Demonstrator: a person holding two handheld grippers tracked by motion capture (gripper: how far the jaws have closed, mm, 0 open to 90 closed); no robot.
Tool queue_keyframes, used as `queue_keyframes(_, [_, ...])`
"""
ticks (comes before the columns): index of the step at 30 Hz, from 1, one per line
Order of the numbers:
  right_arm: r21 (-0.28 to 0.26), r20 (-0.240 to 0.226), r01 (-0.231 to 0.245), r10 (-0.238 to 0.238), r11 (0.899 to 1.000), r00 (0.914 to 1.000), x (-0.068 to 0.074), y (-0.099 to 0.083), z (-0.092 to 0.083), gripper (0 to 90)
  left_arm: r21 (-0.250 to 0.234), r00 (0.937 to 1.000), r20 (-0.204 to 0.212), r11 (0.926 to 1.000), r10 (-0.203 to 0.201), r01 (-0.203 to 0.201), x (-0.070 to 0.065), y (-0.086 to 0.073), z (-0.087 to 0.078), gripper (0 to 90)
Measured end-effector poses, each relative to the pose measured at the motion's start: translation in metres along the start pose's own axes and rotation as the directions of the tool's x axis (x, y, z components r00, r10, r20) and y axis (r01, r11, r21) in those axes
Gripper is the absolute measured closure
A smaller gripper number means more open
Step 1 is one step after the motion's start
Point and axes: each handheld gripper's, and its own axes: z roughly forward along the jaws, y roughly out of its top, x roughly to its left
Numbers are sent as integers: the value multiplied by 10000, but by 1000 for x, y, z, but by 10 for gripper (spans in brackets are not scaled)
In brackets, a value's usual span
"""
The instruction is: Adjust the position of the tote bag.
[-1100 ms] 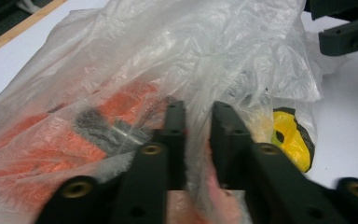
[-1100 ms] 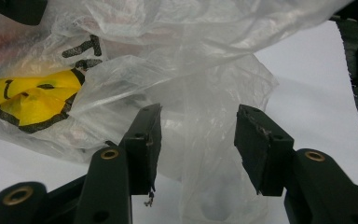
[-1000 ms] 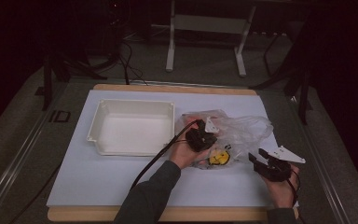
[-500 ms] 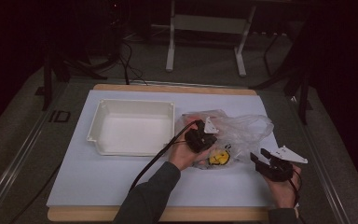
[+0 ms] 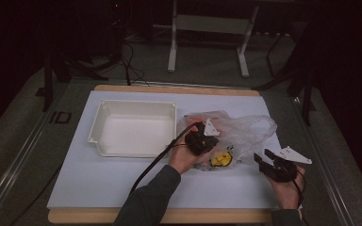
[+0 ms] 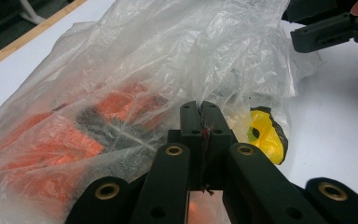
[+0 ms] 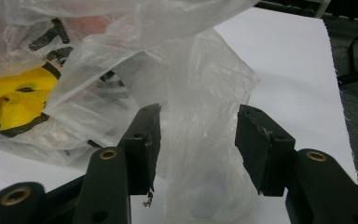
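**Left jaws clamp the bag film**

The left gripper (image 6: 200,109) has pinched the plastic bag (image 5: 235,129), which barely shifted since a second ago. Beside it, the right gripper (image 7: 198,135) stands spread around a loose fold, ready to pull the bag open.

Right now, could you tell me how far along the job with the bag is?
Done: the left tool is shut on the bag. In hand: the right tool is open at another fold. Left: the bag's contents are inside; the tray holds nothing.
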Motion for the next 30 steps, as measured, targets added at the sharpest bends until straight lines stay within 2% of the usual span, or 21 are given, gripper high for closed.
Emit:
queue_keyframes(21, [-10, 160, -88, 88, 10000, 9998, -11, 10, 11, 507, -288, 9999, -31, 9995, -125, 124, -5, -9, -16, 897])
queue_keyframes(27, [126, -36, -283, 284, 9995, 9996, -15, 13, 21, 548, -395, 9999, -69, 9991, -155, 153, -5, -14, -24, 897])
queue_keyframes(30, [141, -95, -137, 139, 9998, 9999, -16, 13, 22, 641, -447, 9998, -101, 9988, -183, 178, -7, -20, -31, 897])
